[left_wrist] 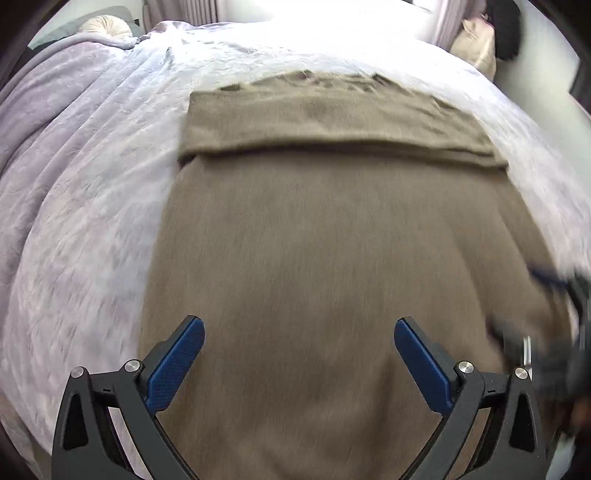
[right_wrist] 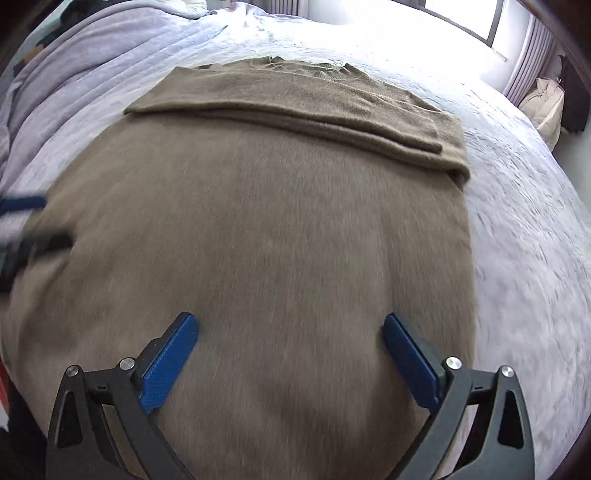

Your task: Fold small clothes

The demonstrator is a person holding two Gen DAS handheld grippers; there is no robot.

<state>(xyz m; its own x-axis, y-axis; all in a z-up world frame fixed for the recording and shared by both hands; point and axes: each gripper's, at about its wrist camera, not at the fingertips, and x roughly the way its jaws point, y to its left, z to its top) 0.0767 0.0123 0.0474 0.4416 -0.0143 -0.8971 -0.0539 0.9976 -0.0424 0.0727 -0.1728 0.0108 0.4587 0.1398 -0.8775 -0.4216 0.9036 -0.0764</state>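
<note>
A brown knit sweater (left_wrist: 314, 240) lies flat on the bed, with its sleeves folded across the upper part (left_wrist: 325, 118). It also shows in the right wrist view (right_wrist: 258, 221), with the folded sleeves (right_wrist: 295, 103) at the far end. My left gripper (left_wrist: 299, 332) is open and empty above the sweater's near part. My right gripper (right_wrist: 290, 328) is open and empty above the same part. The right gripper shows blurred at the right edge of the left wrist view (left_wrist: 554, 332). The left gripper shows blurred at the left edge of the right wrist view (right_wrist: 26, 229).
The bed has a pale lilac quilted cover (left_wrist: 81, 184), also in the right wrist view (right_wrist: 524, 221). A bunched blanket (right_wrist: 74, 55) lies along the left side. A cream pillow (left_wrist: 476, 44) and a dark object lie far right. A window (right_wrist: 461, 14) is behind the bed.
</note>
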